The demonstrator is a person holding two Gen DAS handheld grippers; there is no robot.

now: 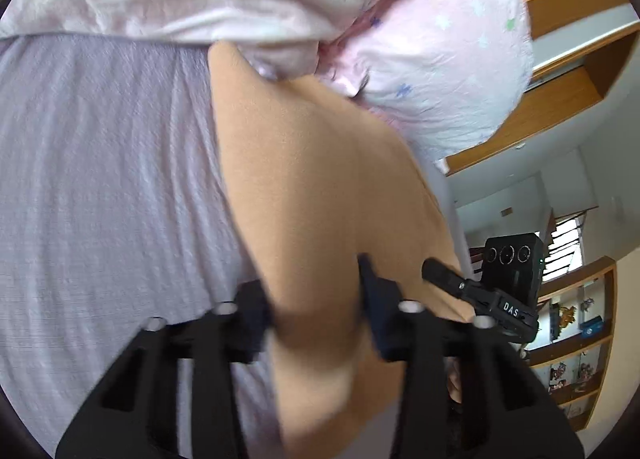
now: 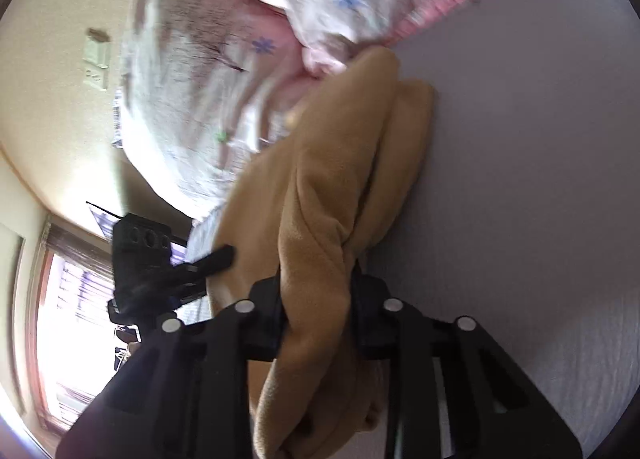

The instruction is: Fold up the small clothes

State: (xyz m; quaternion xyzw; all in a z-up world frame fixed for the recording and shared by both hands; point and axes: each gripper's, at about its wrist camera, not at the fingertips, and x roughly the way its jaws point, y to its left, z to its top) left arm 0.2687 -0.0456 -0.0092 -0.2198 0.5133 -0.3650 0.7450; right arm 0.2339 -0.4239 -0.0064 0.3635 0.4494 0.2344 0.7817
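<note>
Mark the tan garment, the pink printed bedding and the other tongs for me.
tan garment [image 1: 320, 179]: left wrist view, broad flat middle of the cloth.
pink printed bedding [image 2: 192, 99]: right wrist view, crumpled white-pink part.
right tongs [image 1: 434, 269]: left wrist view, tip of the near finger against the garment.

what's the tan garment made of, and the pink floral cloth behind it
Tan garment: looks like fleece or brushed knit, matte and fuzzy, with thick soft folds. Pink cloth: seems thin woven cotton, crinkled, with small printed flowers. Neither can be confirmed from looks alone.
</note>
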